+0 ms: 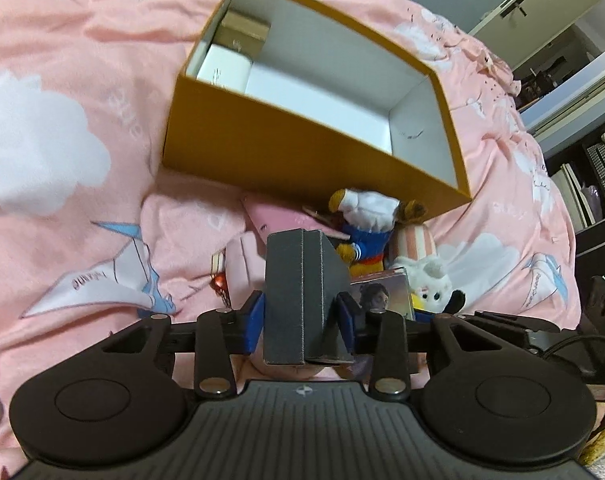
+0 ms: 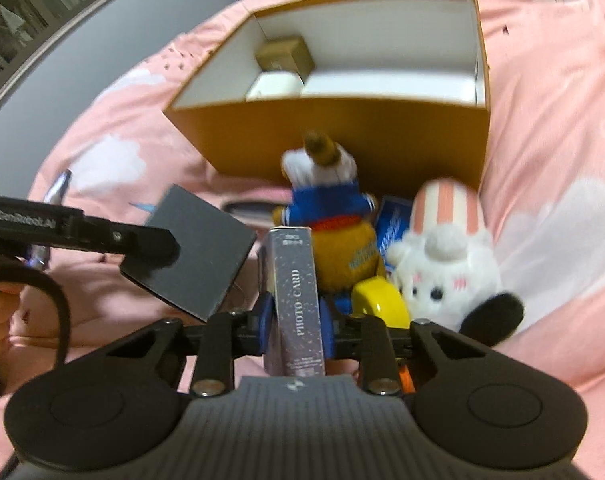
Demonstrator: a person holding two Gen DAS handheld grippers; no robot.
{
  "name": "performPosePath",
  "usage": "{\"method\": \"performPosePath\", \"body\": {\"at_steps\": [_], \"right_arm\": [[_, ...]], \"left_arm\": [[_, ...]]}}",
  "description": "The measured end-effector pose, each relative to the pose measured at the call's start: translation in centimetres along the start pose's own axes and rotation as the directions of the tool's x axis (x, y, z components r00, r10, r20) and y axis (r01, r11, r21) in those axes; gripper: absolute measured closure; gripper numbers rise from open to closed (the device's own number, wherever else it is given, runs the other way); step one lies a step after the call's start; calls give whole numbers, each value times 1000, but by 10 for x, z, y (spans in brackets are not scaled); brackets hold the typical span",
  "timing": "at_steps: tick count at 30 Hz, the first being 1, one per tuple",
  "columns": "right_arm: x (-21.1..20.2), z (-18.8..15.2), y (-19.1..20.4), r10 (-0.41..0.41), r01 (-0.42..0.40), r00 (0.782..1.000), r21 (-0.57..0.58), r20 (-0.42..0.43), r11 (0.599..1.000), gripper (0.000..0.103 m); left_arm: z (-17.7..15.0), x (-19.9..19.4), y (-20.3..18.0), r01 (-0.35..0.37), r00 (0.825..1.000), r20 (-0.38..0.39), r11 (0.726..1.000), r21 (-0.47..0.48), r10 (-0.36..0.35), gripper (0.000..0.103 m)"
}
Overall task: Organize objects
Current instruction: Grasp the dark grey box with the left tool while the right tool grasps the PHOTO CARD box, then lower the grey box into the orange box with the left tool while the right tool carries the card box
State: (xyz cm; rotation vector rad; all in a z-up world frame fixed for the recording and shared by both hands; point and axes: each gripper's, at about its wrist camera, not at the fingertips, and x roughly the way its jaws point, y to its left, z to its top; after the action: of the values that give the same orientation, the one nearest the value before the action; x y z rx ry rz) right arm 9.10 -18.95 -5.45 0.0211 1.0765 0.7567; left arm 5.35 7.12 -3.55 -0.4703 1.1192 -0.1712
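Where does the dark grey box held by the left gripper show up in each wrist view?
Left wrist: dark grey box bottom centre, clamped between the left gripper fingers.
Right wrist: same box left of centre, beside the photo card box.
Shared landmark: orange box behind.

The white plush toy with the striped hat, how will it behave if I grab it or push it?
The white plush toy looks fluffy, so it probably squashes under the tool and is light. Its rounded body, lying on the soft pink bedding, may roll or flop rather than slide.
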Motion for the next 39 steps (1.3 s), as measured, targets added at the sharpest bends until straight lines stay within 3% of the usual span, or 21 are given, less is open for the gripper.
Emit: {"method": "performPosePath", "body": {"at_steps": [10, 18, 24, 29, 34, 39], "right_arm": [[-27, 30, -5, 120, -124, 992, 101, 42, 987, 79], [-61, 72, 6, 90, -93, 975, 8, 204, 996, 79], [-59, 115, -7, 65, -87, 954, 63, 293, 994, 79], [-29, 143, -22, 26, -68, 956, 136, 291, 988, 79], [9, 152, -41, -16, -34, 972, 210, 235, 977, 79], [38, 153, -56, -42, -6, 984, 264, 175, 964, 79]], "left_arm": [[19, -30, -8, 40, 996, 76, 999, 31, -43, 60], [61, -58, -27, 32, 981, 188, 993, 115, -54, 60], [99, -53, -42, -23, 961, 277, 986, 163, -23, 60], [127, -7, -37, -23, 973, 231, 991, 134, -9, 60], [137, 50, -21, 1, 994, 109, 997, 80, -10, 60], [140, 85, -8, -12, 1000, 14, 997, 72, 12, 60]]}}
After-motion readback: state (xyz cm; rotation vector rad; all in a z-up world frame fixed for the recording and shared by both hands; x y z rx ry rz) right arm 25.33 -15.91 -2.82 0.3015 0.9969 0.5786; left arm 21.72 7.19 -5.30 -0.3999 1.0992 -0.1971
